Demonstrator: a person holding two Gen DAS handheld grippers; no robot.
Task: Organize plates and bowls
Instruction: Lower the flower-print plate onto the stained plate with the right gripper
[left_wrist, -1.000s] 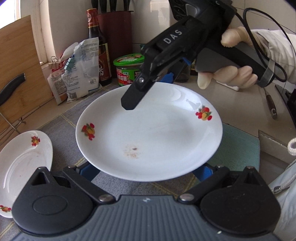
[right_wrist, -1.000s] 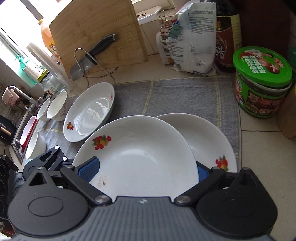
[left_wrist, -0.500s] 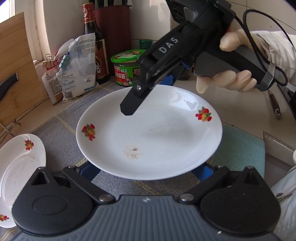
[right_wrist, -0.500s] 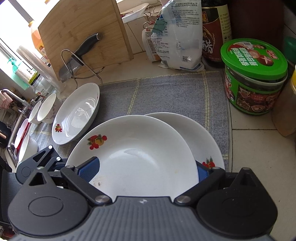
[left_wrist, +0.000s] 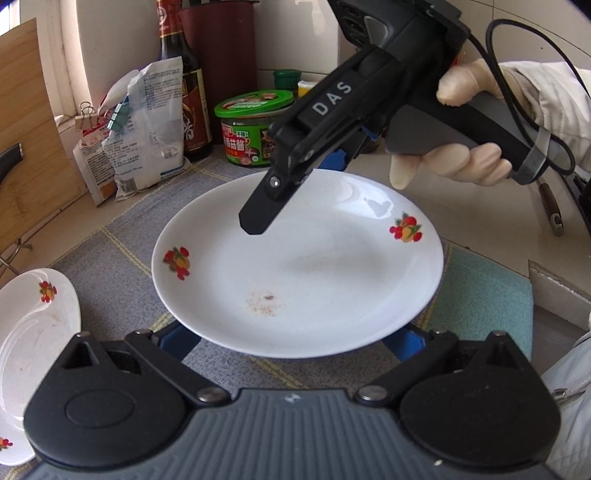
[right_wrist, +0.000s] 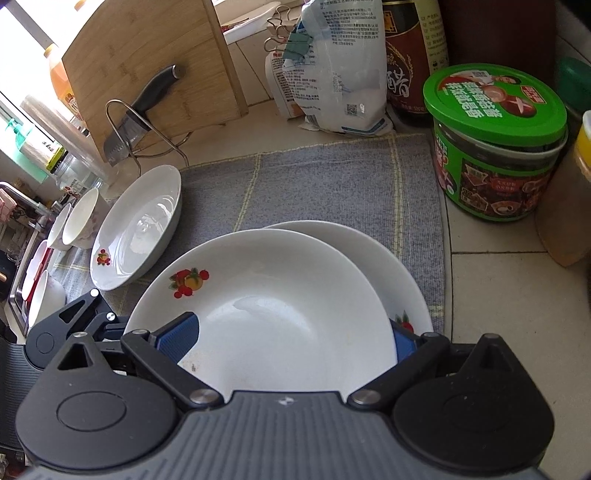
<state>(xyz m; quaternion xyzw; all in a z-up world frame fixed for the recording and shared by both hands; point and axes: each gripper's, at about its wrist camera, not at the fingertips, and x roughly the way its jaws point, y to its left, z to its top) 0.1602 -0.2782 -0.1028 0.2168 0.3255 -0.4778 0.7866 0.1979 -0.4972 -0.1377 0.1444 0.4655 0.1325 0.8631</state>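
A white plate with fruit decals (left_wrist: 314, 266) lies over both spread fingers of my left gripper (left_wrist: 291, 332), which is open, with its blue pads under the plate's near rim. My right gripper (left_wrist: 291, 192), held by a gloved hand (left_wrist: 454, 162), straddles the far rim with one finger above the plate and one below. In the right wrist view this plate (right_wrist: 277, 314) runs between the wide-open fingers of my right gripper (right_wrist: 291, 332). It overlaps a second plate (right_wrist: 369, 251) beneath it. A third plate (right_wrist: 136, 229) lies further left on the grey mat (right_wrist: 314, 177).
Small white bowls (right_wrist: 83, 218) stand by the sink edge at the left. A green-lidded jar (right_wrist: 495, 147), a sauce bottle (right_wrist: 406, 66) and a clipped bag (right_wrist: 332, 74) line the back. A knife in a wire stand (right_wrist: 140, 114) leans on a cutting board. A teal cloth (left_wrist: 487, 295) lies at the right.
The right wrist view has closed in on the jar and bag. The upper plate now covers more of the lower one. It keeps its place in front of both grippers.
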